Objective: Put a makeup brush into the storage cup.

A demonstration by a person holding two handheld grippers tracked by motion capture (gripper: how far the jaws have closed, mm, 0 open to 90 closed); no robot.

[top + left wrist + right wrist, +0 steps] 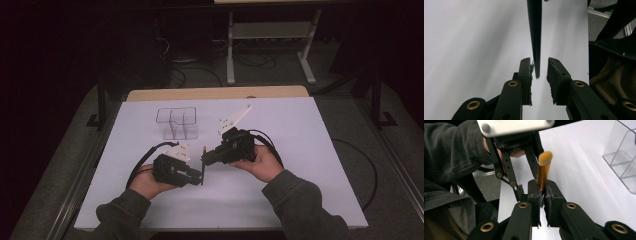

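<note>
Brush handover between grippers, mid-table.

The right gripper (pixel 542 192) is clamped on the gold ferrule of the brush (pixel 544 168), bristles up in its own view. The black handle runs down into the gap of the left gripper (pixel 539 72), whose jaws stand narrowly apart, one pad (pixel 527 75) almost touching the handle. Judged step: transfer. Next move calls for closing left before right releases. The clear organizer (pixel 177 122) stands empty at 11 o'clock from the grippers on the table (pixel 300 150).

Left claw (pixel 539 71) open; black brush handle (pixel 535 37) tip between jaws.
</note>
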